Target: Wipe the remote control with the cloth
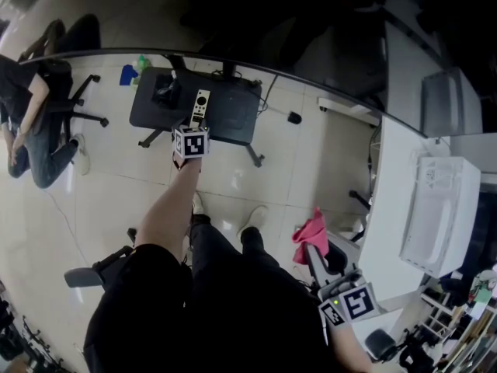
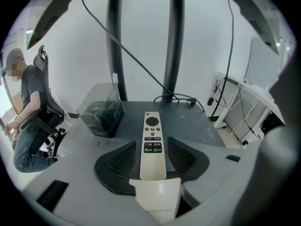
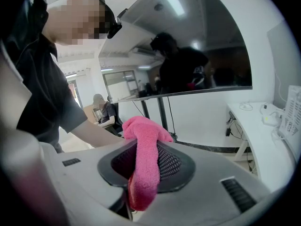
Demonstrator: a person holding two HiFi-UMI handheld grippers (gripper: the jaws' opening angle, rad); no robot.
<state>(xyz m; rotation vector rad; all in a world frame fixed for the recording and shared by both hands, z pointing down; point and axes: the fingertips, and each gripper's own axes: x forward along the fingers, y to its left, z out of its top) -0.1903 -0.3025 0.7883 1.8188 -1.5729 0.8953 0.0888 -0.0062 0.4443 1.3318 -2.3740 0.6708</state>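
Note:
In the left gripper view a long cream remote control (image 2: pixel 152 135) points away from me over a dark table (image 2: pixel 197 126). My left gripper (image 2: pixel 153 157) is shut on its near end. In the head view the same remote control (image 1: pixel 200 107) sticks out past the left gripper (image 1: pixel 192 134) above the dark table (image 1: pixel 233 111). A pink cloth (image 3: pixel 146 159) hangs bunched between the pads of my right gripper (image 3: pixel 148 166), which is shut on it. In the head view the pink cloth (image 1: pixel 311 235) and the right gripper (image 1: pixel 326 274) sit low at the right, far from the remote.
A clear box with dark contents (image 2: pixel 101 117) stands on the table's left part, and a black cable (image 2: pixel 176 99) lies at its back. A person sits in an office chair (image 1: pixel 31 123) at the left. A white desk (image 1: pixel 392 231) carrying a white basket (image 1: pixel 439 212) runs along the right.

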